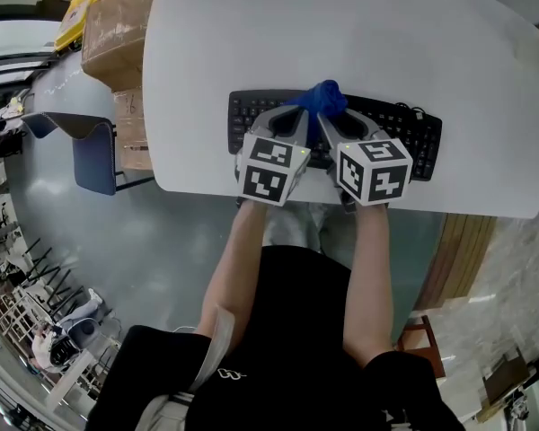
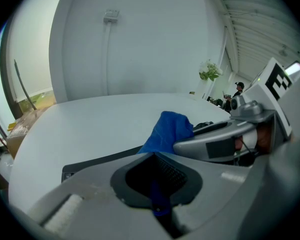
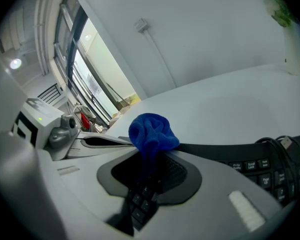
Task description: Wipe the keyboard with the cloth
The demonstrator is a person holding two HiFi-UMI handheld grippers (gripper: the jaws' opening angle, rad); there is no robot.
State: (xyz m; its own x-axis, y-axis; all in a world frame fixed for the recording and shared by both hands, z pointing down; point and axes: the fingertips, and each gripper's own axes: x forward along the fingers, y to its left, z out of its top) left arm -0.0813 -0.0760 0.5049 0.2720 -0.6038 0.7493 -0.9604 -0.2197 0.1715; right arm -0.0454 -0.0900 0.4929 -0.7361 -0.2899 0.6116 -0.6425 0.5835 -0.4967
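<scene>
Keyboard [image 1: 404, 126] hugs the table's [image 1: 341, 34] near edge, wide tabletop beyond; left gripper [image 1: 300, 117] and right gripper [image 1: 329, 120] both clamp the blue cloth [image 1: 326, 97].

the left forearm [image 1: 238, 259] and the right forearm [image 1: 370, 277] reach forward side by side, both bare. the left tongs [image 1: 296, 122] and the right tongs [image 1: 334, 124] lean toward each other, tips close together. each pair of jaws is closed on the blue cloth [image 1: 326, 97].

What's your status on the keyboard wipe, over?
Left claw and right claw both shut on bunched blue fabric cloth. Cloth held over middle of black plastic keyboard. Black cable lies on keyboard's right end, away from claws.
</scene>
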